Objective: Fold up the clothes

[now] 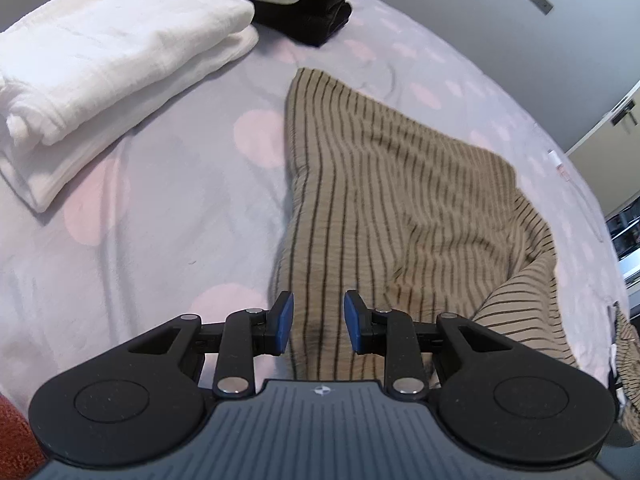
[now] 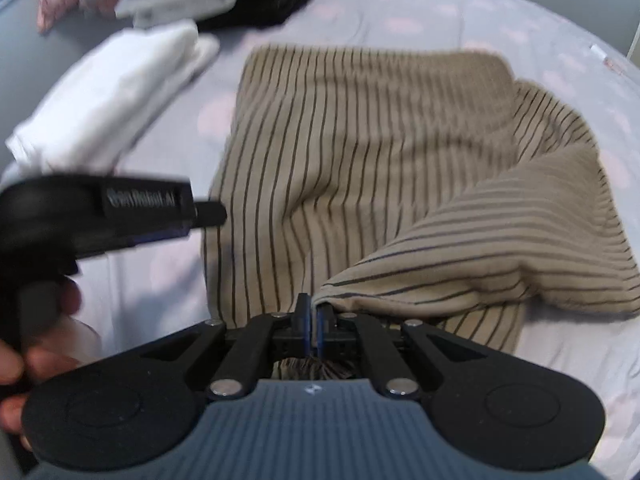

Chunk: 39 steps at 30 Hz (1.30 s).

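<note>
Tan striped garment (image 2: 360,140), thin crinkly weave, lies mid-bed (image 1: 160,200). Right gripper (image 2: 313,316) jaws clamped on its lifted hem; left gripper (image 1: 319,322) jaws apart, empty, above cloth.

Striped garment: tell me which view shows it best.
The right wrist view. It takes in nearly the whole striped garment, including the corner that the right gripper has pinched and lifted. The left wrist view shows only its left part, with the open left gripper above it; its right side runs out of frame.
</note>
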Available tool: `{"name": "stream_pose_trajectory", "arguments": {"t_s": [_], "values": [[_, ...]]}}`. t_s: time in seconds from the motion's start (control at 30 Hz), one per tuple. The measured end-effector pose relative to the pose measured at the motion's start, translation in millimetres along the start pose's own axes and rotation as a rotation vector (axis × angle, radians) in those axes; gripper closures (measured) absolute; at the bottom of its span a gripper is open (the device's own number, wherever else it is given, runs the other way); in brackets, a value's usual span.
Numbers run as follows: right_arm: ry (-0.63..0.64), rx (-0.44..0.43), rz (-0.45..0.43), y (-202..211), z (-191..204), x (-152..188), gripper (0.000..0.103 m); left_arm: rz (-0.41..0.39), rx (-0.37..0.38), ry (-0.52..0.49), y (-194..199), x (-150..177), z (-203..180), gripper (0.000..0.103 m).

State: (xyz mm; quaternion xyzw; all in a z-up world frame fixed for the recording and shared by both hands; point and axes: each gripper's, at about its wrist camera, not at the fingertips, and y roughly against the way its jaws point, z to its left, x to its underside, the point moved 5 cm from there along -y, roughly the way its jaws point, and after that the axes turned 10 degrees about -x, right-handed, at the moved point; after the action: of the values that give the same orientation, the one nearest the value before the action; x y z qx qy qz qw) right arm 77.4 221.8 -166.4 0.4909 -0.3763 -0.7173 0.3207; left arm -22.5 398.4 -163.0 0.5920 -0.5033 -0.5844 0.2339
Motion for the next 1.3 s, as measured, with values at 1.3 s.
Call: {"name": "stream_pose_trajectory", "arguments": {"t_s": [1.3], "values": [[-0.329,0.194,-0.093,97.3,-145.4,40.7,0.064,-0.029,-0.067,-0.188,8.2,-8.2,-25.7,0.072]]}}
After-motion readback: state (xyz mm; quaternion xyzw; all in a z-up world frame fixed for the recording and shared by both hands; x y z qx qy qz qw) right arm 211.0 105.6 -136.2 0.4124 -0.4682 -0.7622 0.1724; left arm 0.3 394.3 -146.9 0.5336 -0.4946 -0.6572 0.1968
